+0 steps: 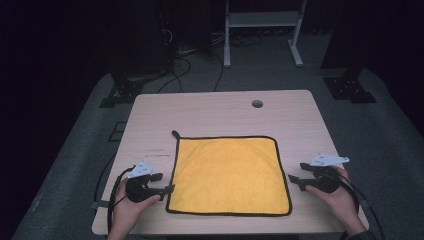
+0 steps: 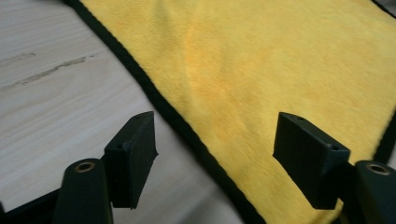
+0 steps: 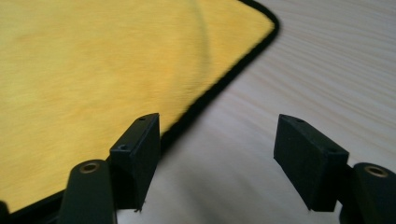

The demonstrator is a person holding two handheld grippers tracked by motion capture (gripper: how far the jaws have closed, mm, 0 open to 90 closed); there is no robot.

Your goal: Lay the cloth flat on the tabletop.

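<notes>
A yellow cloth (image 1: 230,175) with a black hem lies flat on the wooden table (image 1: 220,112), with a small black loop at its far left corner. My left gripper (image 1: 162,183) is open at the cloth's left edge, near the front corner. In the left gripper view the cloth (image 2: 261,70) and its hem run between the open jaws of the left gripper (image 2: 215,154). My right gripper (image 1: 298,175) is open just off the cloth's right edge. In the right gripper view the right gripper (image 3: 217,154) straddles bare wood, with the cloth's (image 3: 93,79) hem by one jaw.
A round cable hole (image 1: 257,103) sits near the table's far edge. Beyond the table are grey floor mats, cables and a white frame's legs (image 1: 262,35). Bare wood lies behind the cloth and on both sides of it.
</notes>
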